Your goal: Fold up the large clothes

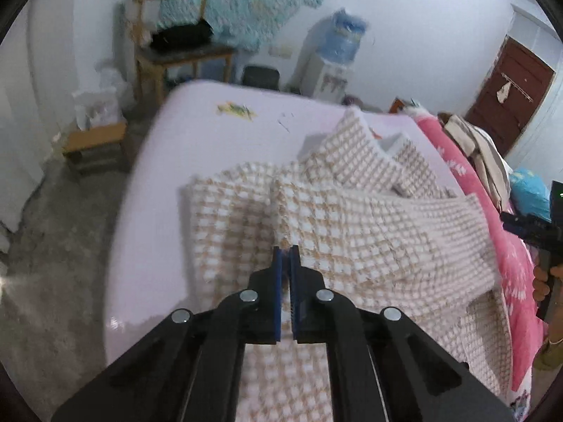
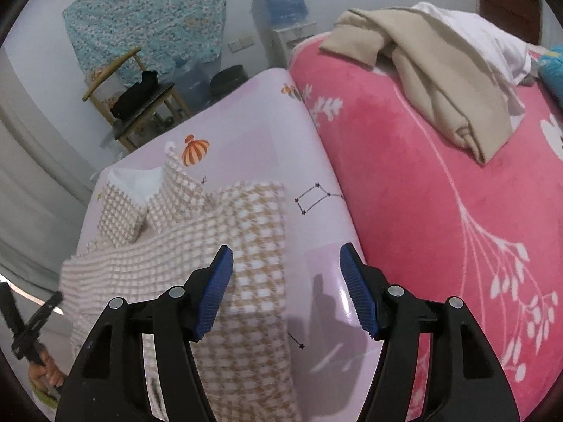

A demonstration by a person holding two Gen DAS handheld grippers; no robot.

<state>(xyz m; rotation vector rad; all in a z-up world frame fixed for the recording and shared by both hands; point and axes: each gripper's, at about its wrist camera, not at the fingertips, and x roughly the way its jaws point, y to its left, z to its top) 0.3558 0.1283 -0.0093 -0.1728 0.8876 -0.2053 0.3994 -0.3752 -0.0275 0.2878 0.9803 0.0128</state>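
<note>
A large beige-and-white checked garment (image 1: 352,218) lies rumpled on the lilac bedsheet (image 1: 211,133), collar end at the far side. My left gripper (image 1: 285,250) is shut, its blue pads pinching a raised fold of the garment near its middle, and cloth drapes away to the right. In the right wrist view the same garment (image 2: 246,211) fills the lower left. My right gripper (image 2: 285,248) is open above the sheet (image 2: 267,112), its left finger over the garment's right edge, with nothing between the pads.
A pink flowered blanket (image 2: 422,176) covers the right half of the bed, with beige and white clothes (image 2: 422,63) heaped on it. Beyond the bed stand a wooden chair (image 1: 176,45), a water dispenser (image 1: 334,63), a low stool (image 1: 95,140) and a brown door (image 1: 506,98).
</note>
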